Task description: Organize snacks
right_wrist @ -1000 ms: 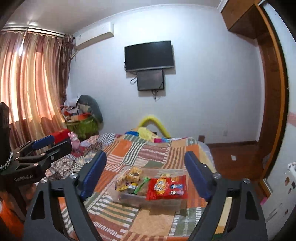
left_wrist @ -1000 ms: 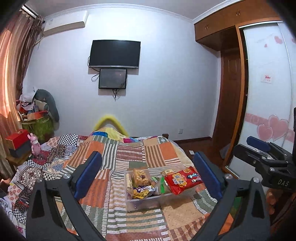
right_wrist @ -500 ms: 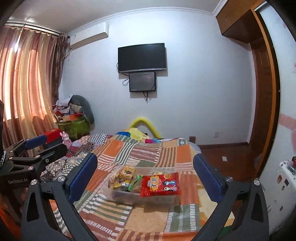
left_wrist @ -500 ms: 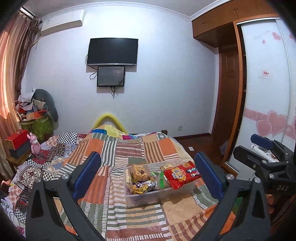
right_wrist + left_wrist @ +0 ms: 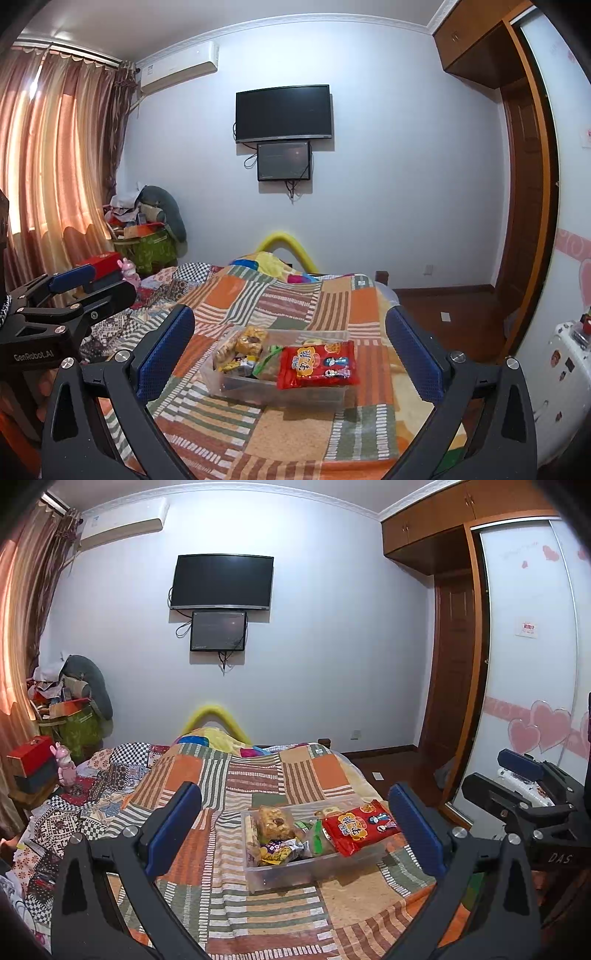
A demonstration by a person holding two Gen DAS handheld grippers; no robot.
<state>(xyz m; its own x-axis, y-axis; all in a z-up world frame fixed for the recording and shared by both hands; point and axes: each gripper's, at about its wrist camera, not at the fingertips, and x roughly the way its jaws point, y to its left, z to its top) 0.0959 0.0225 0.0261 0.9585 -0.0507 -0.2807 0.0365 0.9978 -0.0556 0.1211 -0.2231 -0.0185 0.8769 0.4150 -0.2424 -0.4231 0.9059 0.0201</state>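
A clear plastic box (image 5: 280, 873) (image 5: 258, 391) sits on the patchwork bed and holds several snack packs. A red snack bag (image 5: 356, 827) (image 5: 317, 365) lies across its right end. A yellow crispy pack (image 5: 275, 821) (image 5: 251, 339) and a green pack (image 5: 317, 836) (image 5: 267, 360) lie inside. My left gripper (image 5: 295, 830) is open and empty, well back from the box. My right gripper (image 5: 290, 354) is open and empty, also back from the box. The right gripper shows at the right edge of the left wrist view (image 5: 524, 794), and the left gripper at the left edge of the right wrist view (image 5: 70, 295).
The patchwork bedspread (image 5: 258, 775) (image 5: 258, 295) covers the bed. Piled bags and a red box (image 5: 31, 753) stand at the left by the curtain (image 5: 55, 166). A wardrobe with heart stickers (image 5: 535, 720) is on the right. A TV (image 5: 223, 581) hangs on the far wall.
Both cameras have shifted slightly; the box now sits a little lower and nearer the middle between each pair of fingers. Both grippers stay open and empty.
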